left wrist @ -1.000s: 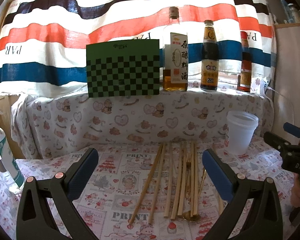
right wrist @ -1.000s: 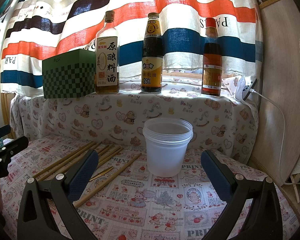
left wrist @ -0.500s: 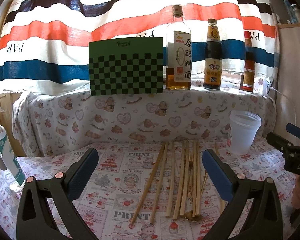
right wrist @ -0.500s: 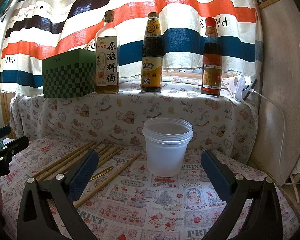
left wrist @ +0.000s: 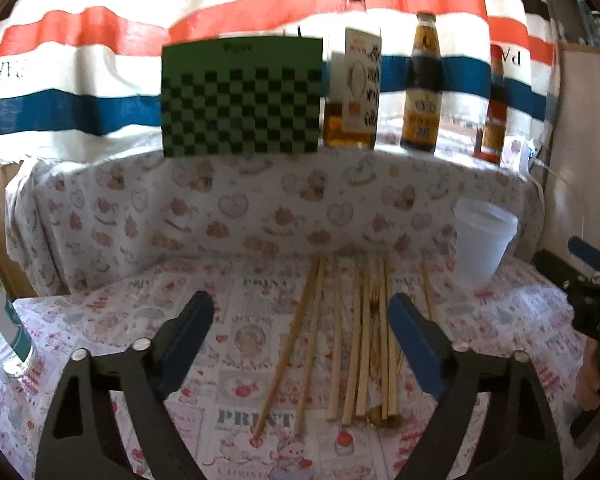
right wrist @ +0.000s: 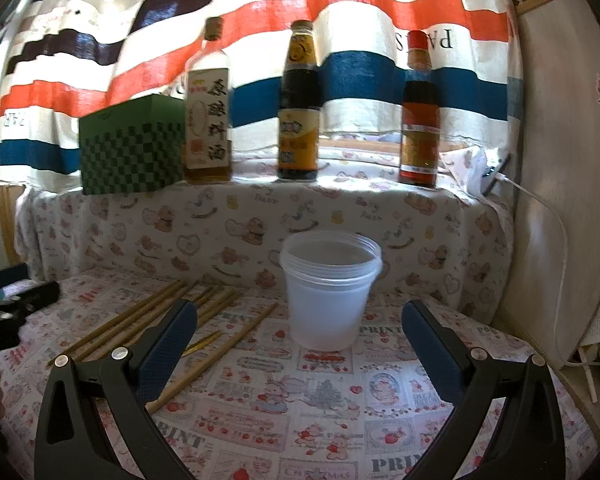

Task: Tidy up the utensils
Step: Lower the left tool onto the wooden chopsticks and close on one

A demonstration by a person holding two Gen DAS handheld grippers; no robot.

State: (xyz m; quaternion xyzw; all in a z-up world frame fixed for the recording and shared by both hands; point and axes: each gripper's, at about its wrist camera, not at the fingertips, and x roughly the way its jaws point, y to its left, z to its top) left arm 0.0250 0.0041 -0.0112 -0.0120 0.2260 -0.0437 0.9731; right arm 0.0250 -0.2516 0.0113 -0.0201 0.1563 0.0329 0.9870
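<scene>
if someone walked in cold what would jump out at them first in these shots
Probably the row of long wooden chopsticks lying side by side on the cartoon-print tablecloth, between the open left tongs, whose jaws have just been closing. Next, the empty translucent plastic tub standing right of them, ahead of the open right tongs. Behind, a green checkered box sits on the ledge.

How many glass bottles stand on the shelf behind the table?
3, in a row: a clear bottle of amber liquid beside the green checkered box, a dark bottle with yellow label in the middle, a red-capped bottle rightmost.
</scene>
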